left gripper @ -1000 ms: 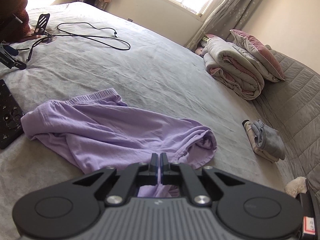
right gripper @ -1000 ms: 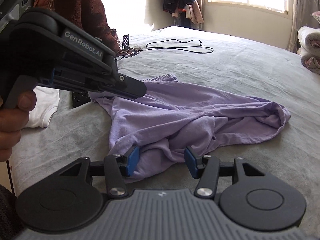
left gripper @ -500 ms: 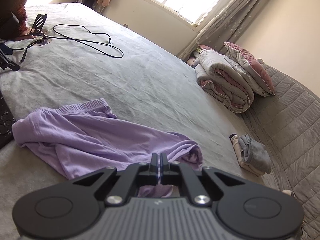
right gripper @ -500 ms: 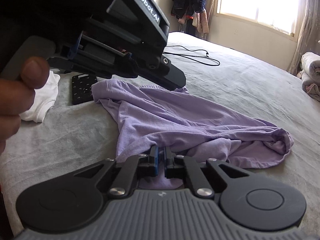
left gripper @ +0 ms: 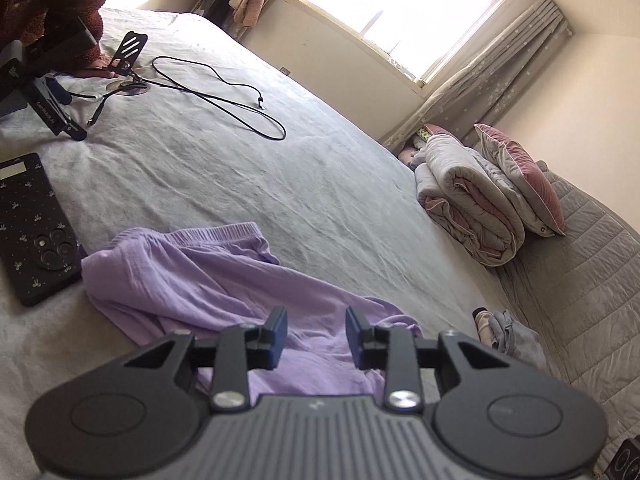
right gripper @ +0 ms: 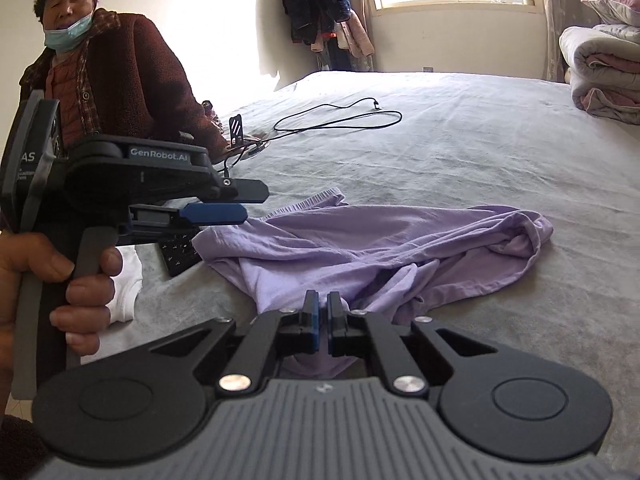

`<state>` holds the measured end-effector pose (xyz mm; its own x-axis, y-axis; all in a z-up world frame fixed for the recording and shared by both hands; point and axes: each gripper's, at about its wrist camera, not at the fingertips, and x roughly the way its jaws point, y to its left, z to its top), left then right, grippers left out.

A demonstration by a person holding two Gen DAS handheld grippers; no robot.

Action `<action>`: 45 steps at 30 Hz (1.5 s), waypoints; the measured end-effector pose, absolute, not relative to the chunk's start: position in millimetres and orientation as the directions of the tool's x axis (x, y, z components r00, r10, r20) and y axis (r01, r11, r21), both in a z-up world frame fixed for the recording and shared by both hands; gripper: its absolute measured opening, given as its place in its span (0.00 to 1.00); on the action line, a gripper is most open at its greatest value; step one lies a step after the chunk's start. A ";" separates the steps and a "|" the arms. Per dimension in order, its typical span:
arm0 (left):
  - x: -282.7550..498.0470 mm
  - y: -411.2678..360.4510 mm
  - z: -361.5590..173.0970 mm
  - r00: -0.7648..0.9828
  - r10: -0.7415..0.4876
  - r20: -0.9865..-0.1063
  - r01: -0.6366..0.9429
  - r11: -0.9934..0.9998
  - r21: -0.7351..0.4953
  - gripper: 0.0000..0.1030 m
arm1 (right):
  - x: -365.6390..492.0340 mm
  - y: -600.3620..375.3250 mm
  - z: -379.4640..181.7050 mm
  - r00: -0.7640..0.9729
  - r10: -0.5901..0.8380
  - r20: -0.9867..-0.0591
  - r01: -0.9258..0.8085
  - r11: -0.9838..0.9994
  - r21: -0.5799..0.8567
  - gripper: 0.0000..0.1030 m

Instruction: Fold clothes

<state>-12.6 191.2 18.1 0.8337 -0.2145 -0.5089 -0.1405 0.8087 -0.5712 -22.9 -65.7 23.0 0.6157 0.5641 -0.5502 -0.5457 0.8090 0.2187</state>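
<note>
The right tongs (right gripper: 323,322) are closed on a fold of the purple garment (right gripper: 384,248) at its near edge, the pinched cloth running down between the pads and out of sight behind the tongs' body. The left tongs (left gripper: 316,336) stand part open and are opening, with the garment under and behind the gap; whether the pads (left gripper: 278,334) touch the cloth cannot be told. The garment lies crumpled on the grey bed (left gripper: 248,176), its ribbed waistband (left gripper: 218,234) at the far side and one end bunched into a rumpled roll (right gripper: 524,236). Left of the garment a dark phone (left gripper: 34,224) is cut off by the frame edge, and in the right wrist view it is largely hidden behind the left tongs' body. Beyond the garment lies a looped black cable (left gripper: 224,96).
</note>
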 end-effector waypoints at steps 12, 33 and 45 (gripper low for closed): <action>-11.5 236.1 -4.0 0.796 -0.123 -0.593 -0.311 0.757 -0.574 0.34 | -35.2 -145.0 22.8 0.660 0.446 -0.604 -0.392 0.891 0.229 0.04; 13.2 199.1 -7.6 0.723 -0.014 -0.691 -0.301 0.894 -0.333 0.56 | -26.0 -121.9 41.1 0.616 0.531 -0.583 -0.416 0.847 0.331 0.15; 22.7 164.5 -4.2 0.720 -0.057 -0.692 -0.224 0.924 -0.309 0.58 | -38.8 -19.1 96.5 0.475 0.753 -0.456 -0.637 0.651 0.413 0.17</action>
<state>22.7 164.5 -4.2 0.7195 -0.0574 -0.6921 -0.2238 0.9242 -0.3094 -38.8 -19.1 96.5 0.4745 0.7531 -0.4557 -0.6367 0.6511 0.4131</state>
